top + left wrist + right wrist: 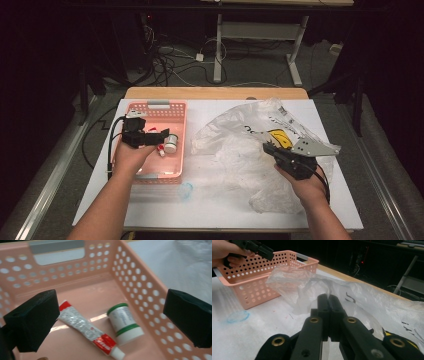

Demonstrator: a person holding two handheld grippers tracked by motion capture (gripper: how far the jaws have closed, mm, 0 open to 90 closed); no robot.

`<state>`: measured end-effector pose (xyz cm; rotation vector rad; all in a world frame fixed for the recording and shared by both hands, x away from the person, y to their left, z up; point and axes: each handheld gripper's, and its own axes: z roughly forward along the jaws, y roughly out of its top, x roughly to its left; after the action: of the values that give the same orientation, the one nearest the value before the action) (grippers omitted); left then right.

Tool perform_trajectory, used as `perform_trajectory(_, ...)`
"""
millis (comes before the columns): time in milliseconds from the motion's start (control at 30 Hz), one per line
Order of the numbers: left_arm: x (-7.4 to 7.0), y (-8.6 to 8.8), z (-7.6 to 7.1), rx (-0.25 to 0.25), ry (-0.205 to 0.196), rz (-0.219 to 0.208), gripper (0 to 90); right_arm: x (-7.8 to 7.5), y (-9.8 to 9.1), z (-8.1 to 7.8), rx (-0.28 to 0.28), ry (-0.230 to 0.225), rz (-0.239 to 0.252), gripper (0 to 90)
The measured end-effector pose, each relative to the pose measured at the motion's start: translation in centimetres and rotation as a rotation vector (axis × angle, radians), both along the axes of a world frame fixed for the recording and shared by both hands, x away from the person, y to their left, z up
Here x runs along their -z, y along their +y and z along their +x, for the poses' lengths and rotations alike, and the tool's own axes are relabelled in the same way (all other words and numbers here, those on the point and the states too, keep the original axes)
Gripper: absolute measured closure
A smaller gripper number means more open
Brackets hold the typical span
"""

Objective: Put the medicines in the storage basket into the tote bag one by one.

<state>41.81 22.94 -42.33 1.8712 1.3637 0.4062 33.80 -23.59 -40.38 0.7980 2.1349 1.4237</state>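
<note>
Clear plastic bag (pixel 312 293) seems pinched by the right gripper (pixel 328 298); left gripper (pixel 110 322) fingers spread above the tube (pixel 87 328).

Left gripper (pixel 159 134) over pink basket (pixel 176 107) — open

A crumpled clear plastic bag (pixel 250 150) with black print and a yellow patch sprawls over the right half of the high view, one fold pinched upward at its right side. At centre left of that view stands a pink perforated plastic basket (pixel 177 112) with a grey handle strip. On its floor lie a silver-and-red toothpaste tube (pixel 86 327) with a white cap, set diagonally, and just beside it a small white jar (pixel 125 323) with green bands, on its side.
</note>
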Motion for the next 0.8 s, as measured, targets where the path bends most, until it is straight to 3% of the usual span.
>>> perform_trajectory(300, 1.1, 0.3, 1.7, -0.013, 0.121, -0.021, 2.7, 0.5, -0.3, 0.4, -0.001, 0.012, 0.01, 90.0)
perform_trajectory(600, 2.5, -0.3, 2.6, -0.039, 0.238, 0.062, 2.7, 0.5, -0.2, 0.4, 0.002, 0.012, 0.002, 90.0)
perform_trajectory(800, 3.0, -0.1, 3.2, -0.063, 0.305, 0.081, 5.4, 0.5, 0.5, 0.2, -0.003, 0.005, -0.021, 90.0)
